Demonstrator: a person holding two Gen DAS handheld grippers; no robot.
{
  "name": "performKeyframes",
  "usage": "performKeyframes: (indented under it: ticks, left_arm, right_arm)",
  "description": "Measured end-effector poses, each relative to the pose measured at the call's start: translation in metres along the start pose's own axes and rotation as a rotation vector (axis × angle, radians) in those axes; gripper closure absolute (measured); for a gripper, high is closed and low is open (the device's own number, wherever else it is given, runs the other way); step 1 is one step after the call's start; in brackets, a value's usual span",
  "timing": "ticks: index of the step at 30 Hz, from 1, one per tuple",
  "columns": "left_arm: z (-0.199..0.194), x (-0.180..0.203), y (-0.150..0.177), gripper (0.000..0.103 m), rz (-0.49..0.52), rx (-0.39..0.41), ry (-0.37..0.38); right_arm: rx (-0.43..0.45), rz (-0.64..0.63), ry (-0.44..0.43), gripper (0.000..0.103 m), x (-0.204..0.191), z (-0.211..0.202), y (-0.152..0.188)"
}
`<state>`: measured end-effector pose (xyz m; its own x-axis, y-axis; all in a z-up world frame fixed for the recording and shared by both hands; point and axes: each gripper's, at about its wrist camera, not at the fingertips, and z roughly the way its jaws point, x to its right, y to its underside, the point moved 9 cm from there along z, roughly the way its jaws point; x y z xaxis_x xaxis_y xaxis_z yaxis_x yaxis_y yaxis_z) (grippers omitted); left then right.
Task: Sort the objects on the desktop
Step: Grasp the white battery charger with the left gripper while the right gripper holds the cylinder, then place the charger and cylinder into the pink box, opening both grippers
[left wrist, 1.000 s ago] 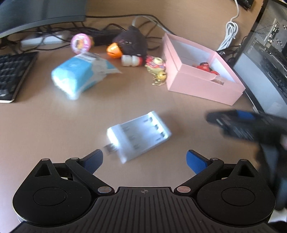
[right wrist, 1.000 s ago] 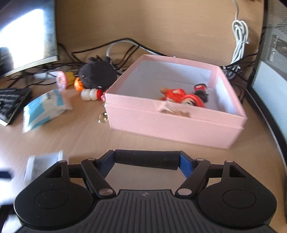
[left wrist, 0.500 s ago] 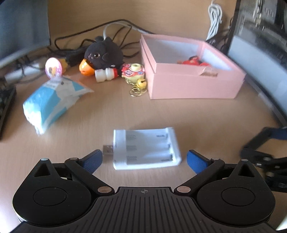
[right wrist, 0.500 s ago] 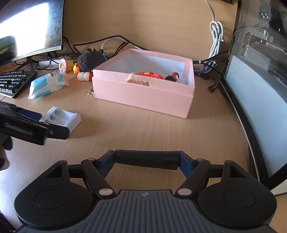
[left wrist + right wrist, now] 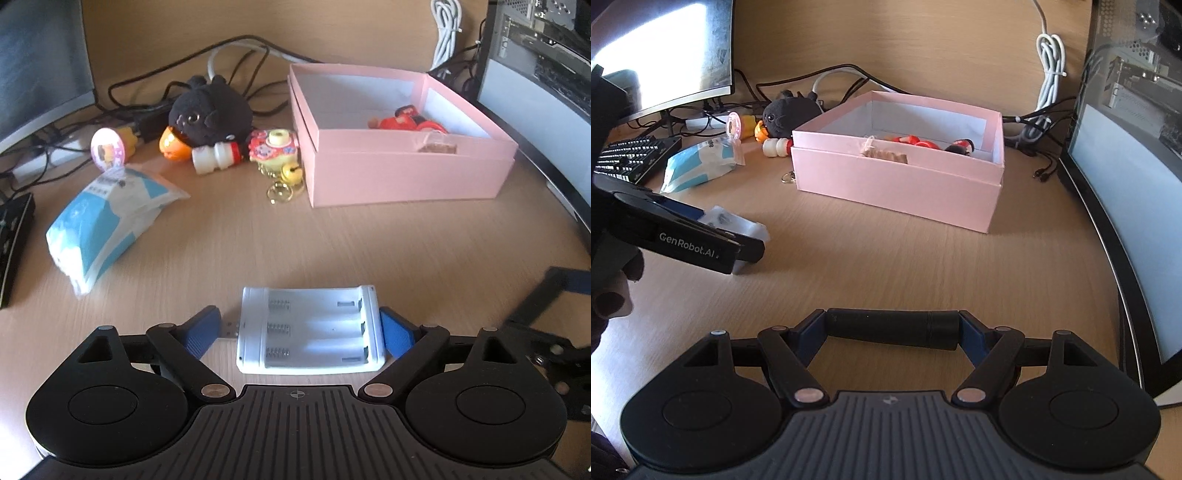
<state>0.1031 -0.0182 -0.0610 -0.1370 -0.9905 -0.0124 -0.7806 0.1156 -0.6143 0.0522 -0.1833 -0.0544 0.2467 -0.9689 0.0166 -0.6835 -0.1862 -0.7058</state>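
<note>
"GenRobot.AI" (white lettering) on left gripper (image 5: 746,254)

Both wrist views low over desk (image 5: 332,240), sharing pink box (image 5: 399,177).

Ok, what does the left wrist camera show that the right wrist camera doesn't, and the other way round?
Only the left wrist view shows the white battery charger's empty slots, lying between the open left gripper's fingers, and the keychain with gold rings. Only the right wrist view shows the black cylinder clamped in the right gripper, and the keyboard's keys. Both show the pink box with red toys inside, the black plush and the blue tissue pack.
</note>
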Motion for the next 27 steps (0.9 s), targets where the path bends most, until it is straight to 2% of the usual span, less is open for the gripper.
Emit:
performKeyframes:
  ticks: [10, 16, 21, 27]
  left_arm:
    - [-0.038, -0.025, 0.05, 0.008, -0.002, -0.012, -0.002]
    - [-0.042, -0.031, 0.056, 0.005, -0.007, -0.013, -0.006]
    - [-0.041, -0.031, 0.057, 0.002, -0.008, -0.013, -0.008]
    - [-0.036, -0.025, 0.052, 0.003, 0.01, -0.012, 0.006]
  right_arm:
    - [0.007, -0.065, -0.026, 0.027, -0.024, 0.01, -0.004]
    - [0.006, -0.053, -0.01, 0.017, -0.022, 0.011, -0.003]
    - [-0.007, -0.014, -0.025, 0.017, -0.018, 0.01, 0.001]
    - [-0.018, -0.034, -0.057, 0.028, -0.024, 0.007, 0.001]
